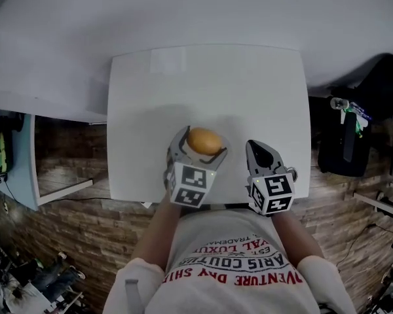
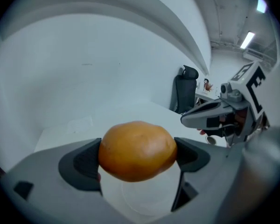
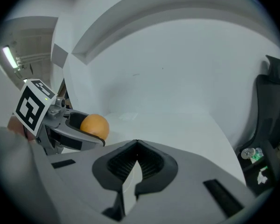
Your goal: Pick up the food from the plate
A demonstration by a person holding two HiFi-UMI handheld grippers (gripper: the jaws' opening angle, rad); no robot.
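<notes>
- Our left gripper (image 1: 203, 142) pinches a round, smooth orange-brown food item (image 2: 137, 149) between its fingers, above the white tabletop (image 1: 249, 97).
- Our right gripper (image 3: 136, 158) has its fingers pressed together, empty.
- We judge the food's smooth curve could let it slip free and roll away.

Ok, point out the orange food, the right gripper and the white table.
orange food (image 2: 137, 149), left gripper view, the middle of its rounded front.
right gripper (image 3: 136, 146), right gripper view, where its shut jaw tips meet.
white table (image 1: 249, 90), head view, bare top.
</notes>
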